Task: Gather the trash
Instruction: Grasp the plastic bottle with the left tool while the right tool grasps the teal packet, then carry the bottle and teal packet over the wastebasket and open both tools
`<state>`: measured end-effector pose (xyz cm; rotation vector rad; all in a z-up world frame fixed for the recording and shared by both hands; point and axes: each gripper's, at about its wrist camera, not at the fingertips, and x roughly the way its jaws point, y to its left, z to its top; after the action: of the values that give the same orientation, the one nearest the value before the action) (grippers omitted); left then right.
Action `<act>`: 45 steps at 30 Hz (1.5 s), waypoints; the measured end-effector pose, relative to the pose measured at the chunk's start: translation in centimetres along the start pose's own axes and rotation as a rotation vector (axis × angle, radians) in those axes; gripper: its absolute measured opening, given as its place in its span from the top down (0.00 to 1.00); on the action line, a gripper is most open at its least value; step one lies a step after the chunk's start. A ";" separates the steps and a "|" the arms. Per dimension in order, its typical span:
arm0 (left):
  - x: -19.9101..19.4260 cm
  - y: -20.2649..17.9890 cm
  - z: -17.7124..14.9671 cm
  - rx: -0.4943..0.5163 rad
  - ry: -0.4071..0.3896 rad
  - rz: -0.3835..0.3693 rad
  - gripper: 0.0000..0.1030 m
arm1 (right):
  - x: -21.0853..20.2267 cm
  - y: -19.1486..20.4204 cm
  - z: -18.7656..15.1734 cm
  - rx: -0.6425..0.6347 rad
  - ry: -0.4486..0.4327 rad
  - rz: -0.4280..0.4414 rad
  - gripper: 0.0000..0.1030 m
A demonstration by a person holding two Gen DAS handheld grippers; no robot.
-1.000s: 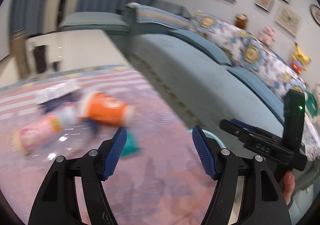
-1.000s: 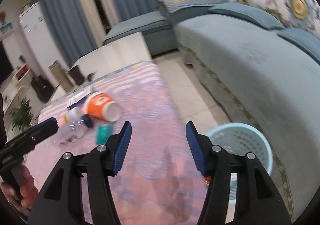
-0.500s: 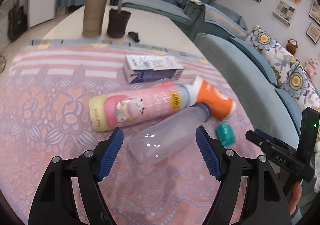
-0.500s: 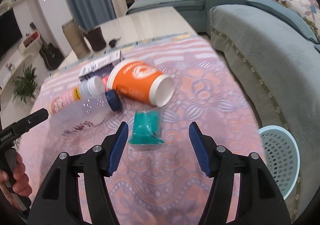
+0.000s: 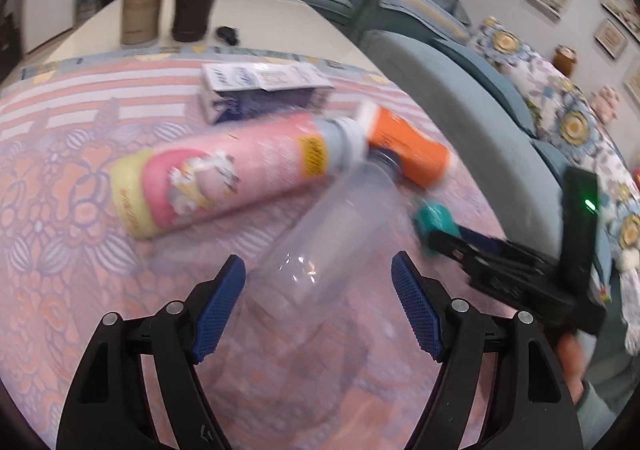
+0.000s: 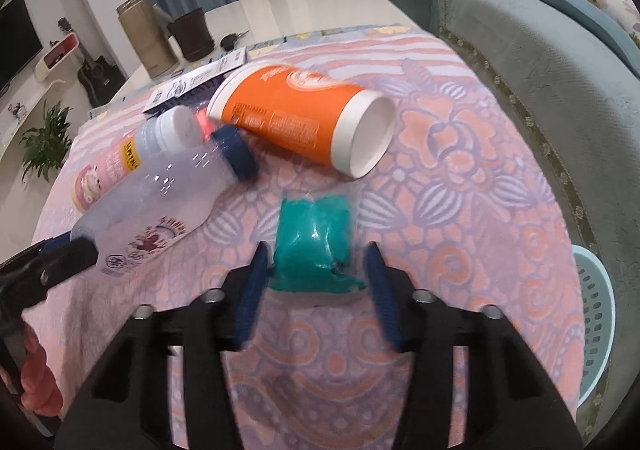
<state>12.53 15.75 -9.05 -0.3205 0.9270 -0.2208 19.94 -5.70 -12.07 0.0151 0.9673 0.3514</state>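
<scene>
My left gripper (image 5: 318, 290) stands wide open just above the patterned tablecloth (image 5: 60, 177), its blue pads on either side of the base of a clear plastic bottle (image 5: 332, 238) that lies on its side; I see a gap on both sides, so nothing is held there. My right gripper (image 6: 316, 282) has just been closing, and a crumpled teal wrapper (image 6: 316, 242) sits between its pads. The pads look very near the wrapper's edges, yet I cannot make out real pressing, so I call it not yet gripped.

Behind the clear bottle, whose dark blue cap (image 6: 236, 153) points toward the far pile, lies a pink drink bottle (image 5: 224, 177) with a white cap, touching it near the neck. An orange paper cup (image 6: 304, 117) lies tipped over beside them, its open mouth facing the sofa (image 6: 560, 81). A blue and white carton (image 5: 264, 89) lies flat just beyond the pink bottle. A pale blue basket (image 6: 596, 314) stands on the floor between table and sofa.
</scene>
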 end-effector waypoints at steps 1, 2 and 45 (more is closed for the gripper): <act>-0.2 -0.4 -0.4 0.012 0.009 -0.019 0.29 | -0.2 -0.1 -0.1 -0.002 -0.004 0.001 0.58; -0.3 -0.9 -0.8 0.026 0.021 -0.043 0.29 | -0.4 -0.1 -0.3 -0.004 -0.008 0.001 0.59; 6.9 -9.8 -0.4 0.183 0.104 0.161 0.46 | -7.0 -6.1 -7.2 0.062 0.006 -0.042 0.65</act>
<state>15.80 4.30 -10.87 -0.0653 1.0226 -0.1742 12.22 -14.58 -11.61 0.0502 0.9827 0.2823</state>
